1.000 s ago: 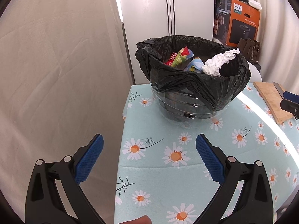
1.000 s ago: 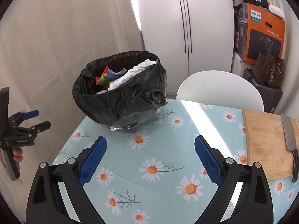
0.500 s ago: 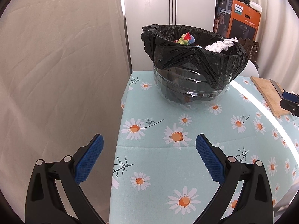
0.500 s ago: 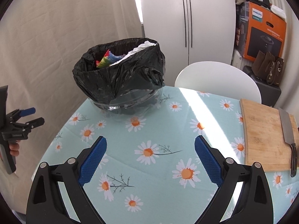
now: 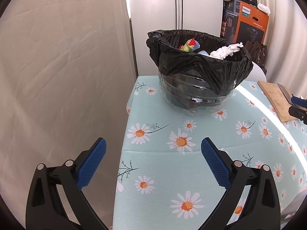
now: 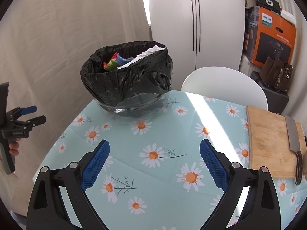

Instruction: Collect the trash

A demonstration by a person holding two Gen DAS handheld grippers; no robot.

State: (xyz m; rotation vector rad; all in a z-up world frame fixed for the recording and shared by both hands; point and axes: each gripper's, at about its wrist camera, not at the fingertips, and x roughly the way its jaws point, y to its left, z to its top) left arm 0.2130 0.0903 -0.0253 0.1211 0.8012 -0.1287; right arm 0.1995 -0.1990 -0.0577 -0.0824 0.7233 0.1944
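Risks first. The black bag (image 5: 201, 69) is only draped over the rim of the clear bin (image 5: 195, 99), loosely and unevenly, with a long flap hanging down the near side. A pinch on that flap alone would likely drag the liner off the rim or tip the light bin rather than gather the bag. The white tissue (image 5: 226, 50) sits high at the right of the opening, partly over the edge; a jolt to the rim could send it onto the desk (image 5: 172, 172). The bin also stands near the far left corner of the desk — a push from the right could slide it toward that edge. Further right, a knife (image 6: 292, 136) lies on the cutting board (image 6: 268, 141), close to the right gripper's side; a wide sweep there is a hazard.

Positions, left to right.
- Left gripper (image 5: 153, 161): jaws spread wide, holding nothing, over the near left edge of the desk. Bin lies ahead and slightly right of the gap, well apart.
- Bag contents: coloured wrappers (image 5: 189, 45) at the left of the opening, tissue at right. No loose trash visible on the desk.
- Right gripper (image 6: 154, 163): jaws spread wide, empty, above the daisy cloth. Bin lies far and left of the gap — well apart, no contact.

Judgement: collecting looks done; closing or lifting the bag is probably next, and needs both rim sides taken together.
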